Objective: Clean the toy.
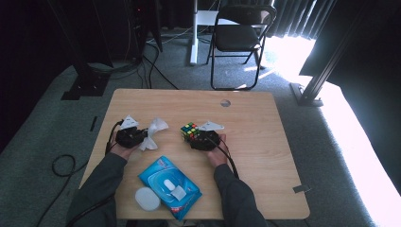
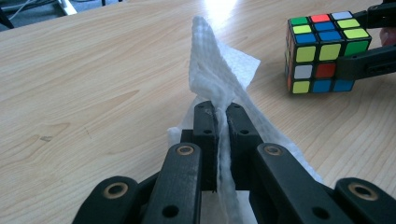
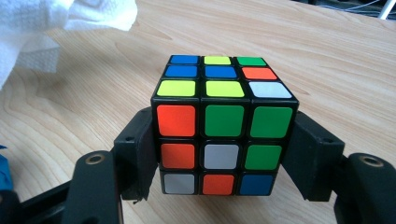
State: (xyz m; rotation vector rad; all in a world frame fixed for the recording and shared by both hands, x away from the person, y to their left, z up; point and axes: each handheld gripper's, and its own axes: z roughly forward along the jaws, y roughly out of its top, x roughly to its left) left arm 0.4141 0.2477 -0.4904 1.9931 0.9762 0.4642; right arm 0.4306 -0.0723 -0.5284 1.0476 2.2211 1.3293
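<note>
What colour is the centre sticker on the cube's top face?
Blue, clearest in the right gripper view: cube.

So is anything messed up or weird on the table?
Nothing is spilled or broken. The cube is scrambled, its colours all mixed, and sits squarely in the right gripper. The wipe is crumpled, pinched in the left gripper.

glossy plastic cube [image 3: 224,126]; soft textured wipe [image 2: 212,70]; wood table [image 1: 265,123]

High view is looking forward and down over the table [image 1: 265,118]. Both gripper views are sitting low and close, sharing the cube [image 2: 322,51] and wipe [image 3: 56,18].
</note>
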